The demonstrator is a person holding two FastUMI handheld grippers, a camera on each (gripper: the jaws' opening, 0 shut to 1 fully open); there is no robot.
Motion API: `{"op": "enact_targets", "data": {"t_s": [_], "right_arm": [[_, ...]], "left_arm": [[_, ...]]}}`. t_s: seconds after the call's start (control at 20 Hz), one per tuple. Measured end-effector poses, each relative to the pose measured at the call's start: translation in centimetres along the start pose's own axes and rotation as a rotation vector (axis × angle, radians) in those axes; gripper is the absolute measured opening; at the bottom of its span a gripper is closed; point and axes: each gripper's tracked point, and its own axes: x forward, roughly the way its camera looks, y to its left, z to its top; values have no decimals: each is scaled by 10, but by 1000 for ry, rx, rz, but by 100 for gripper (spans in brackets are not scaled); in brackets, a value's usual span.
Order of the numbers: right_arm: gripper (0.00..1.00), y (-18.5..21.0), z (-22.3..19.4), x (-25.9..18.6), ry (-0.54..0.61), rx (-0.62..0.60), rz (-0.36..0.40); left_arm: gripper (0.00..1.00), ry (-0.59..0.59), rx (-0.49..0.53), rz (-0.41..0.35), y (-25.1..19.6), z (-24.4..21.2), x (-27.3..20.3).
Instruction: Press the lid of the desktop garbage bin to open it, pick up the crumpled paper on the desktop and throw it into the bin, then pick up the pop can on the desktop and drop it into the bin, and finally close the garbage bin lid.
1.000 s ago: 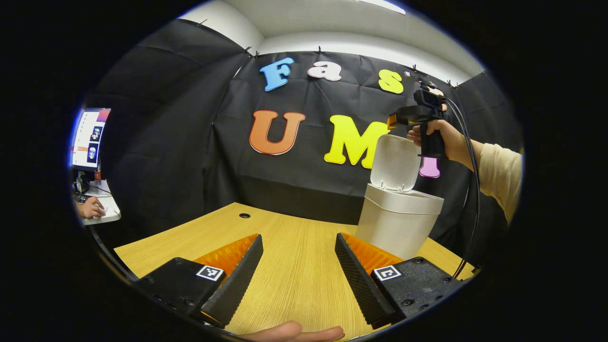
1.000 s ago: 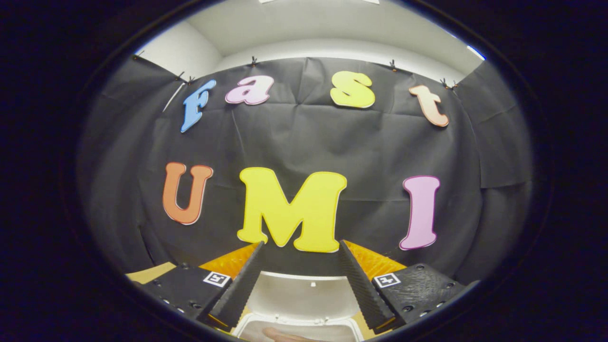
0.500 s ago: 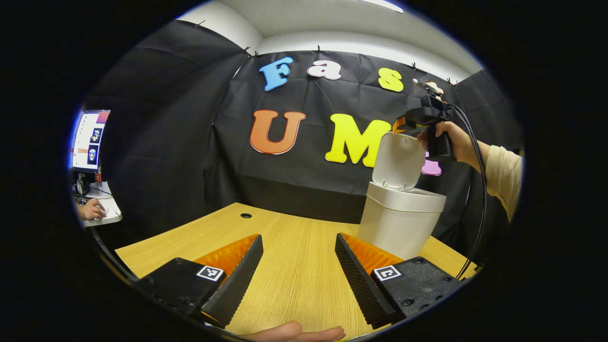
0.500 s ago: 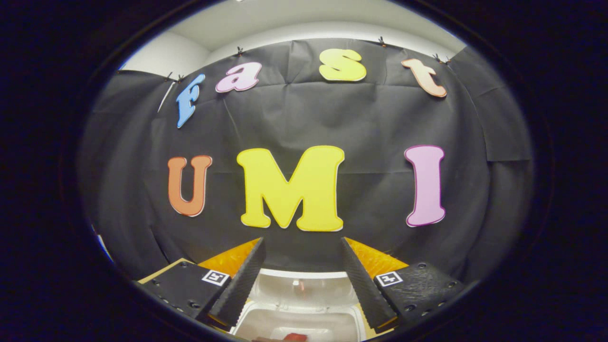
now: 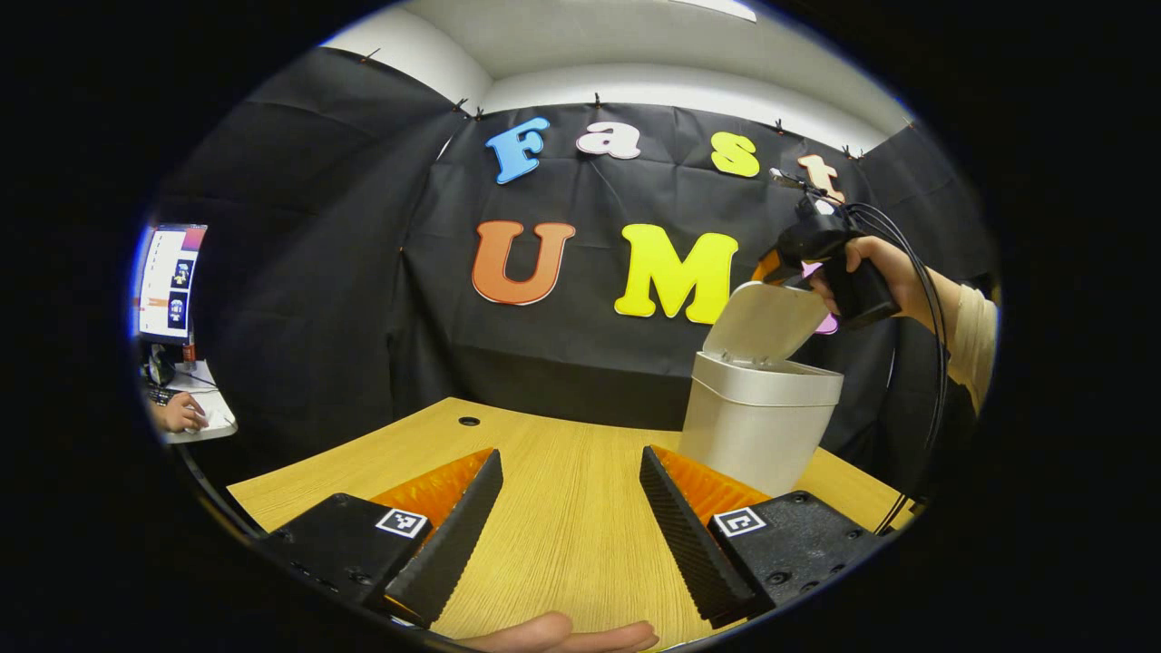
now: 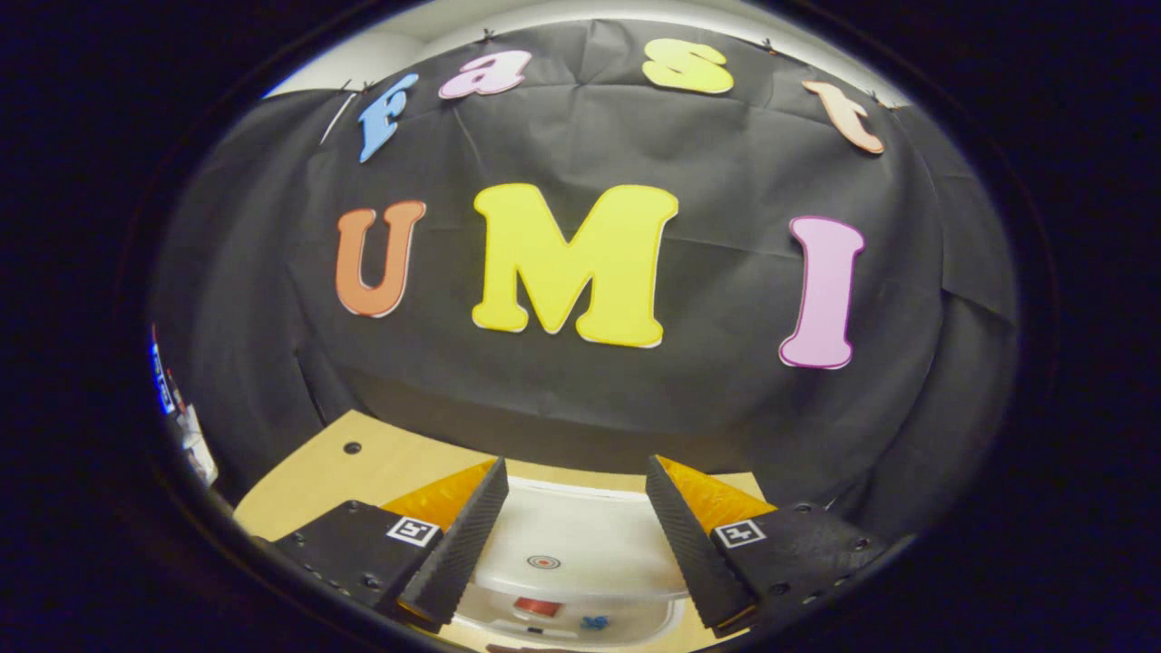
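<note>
The white plastic desktop garbage bin stands on the light wood-grain surface, toward its far right part in the left gripper view. Its white hinged lid is tilted partway over the opening, neither upright nor seated. The right gripper, held in a hand with a cream sleeve, is at the lid's raised edge; whether it touches the lid cannot be told.

In the right gripper view, the right gripper's jaws are spread apart and hold nothing, with the lid's top face directly below and between them. Under the lid's near edge, red and blue patches show inside the bin; whether these are the pop can and crumpled paper cannot be told. Judged from the bare surface, both items are probably already inside, and lid closure is the step in hand.

The left gripper hovers low over the surface, well apart from the bin, its jaws likewise spread and empty.

Hazards from this state:
- An off-centre or angled push on the lid could tip or slide the light bin, which nothing braces.
- Insufficient downward travel could leave the latch unengaged, so the lid springs back.
- Contents standing high inside could block the lid from seating.
</note>
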Motion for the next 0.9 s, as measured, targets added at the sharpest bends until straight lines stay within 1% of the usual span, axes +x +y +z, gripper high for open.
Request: {"op": "enact_targets", "data": {"t_s": [0.05,0.1,0.15,0.2,0.25,0.3,0.35,0.4,0.45,0.5,0.65,0.8,0.9], "right_arm": [[98,1,-9,-1,28,-14,7],[94,1,-17,-1,47,-25,11],[98,1,-21,-2,56,-28,10],[94,1,-29,-2,75,-23,11],[98,2,-38,-2,106,-16,10],[98,3,-46,-2,130,2,7],[94,5,-52,-4,152,29,6],[94,9,-59,-5,175,62,18],[98,14,-66,-8,206,89,33],[92,18,-74,-10,235,110,40],[92,18,-87,-15,292,145,22],[92,21,-96,-22,323,121,0],[92,21,-103,-28,343,126,-9]], "left_arm": [[99,8,-4,4,1,-2,2],[99,14,-4,8,3,-5,4],[98,22,3,18,5,-7,4],[99,23,13,32,9,-8,5],[99,26,18,43,12,-7,5],[99,26,18,45,12,-8,4],[99,24,16,43,12,-6,4],[99,20,15,41,12,-6,4],[99,18,15,42,13,-5,4],[98,19,17,44,13,-6,4],[99,9,27,43,12,-2,3],[98,0,30,37,11,0,2],[98,3,31,38,12,0,1]]}}
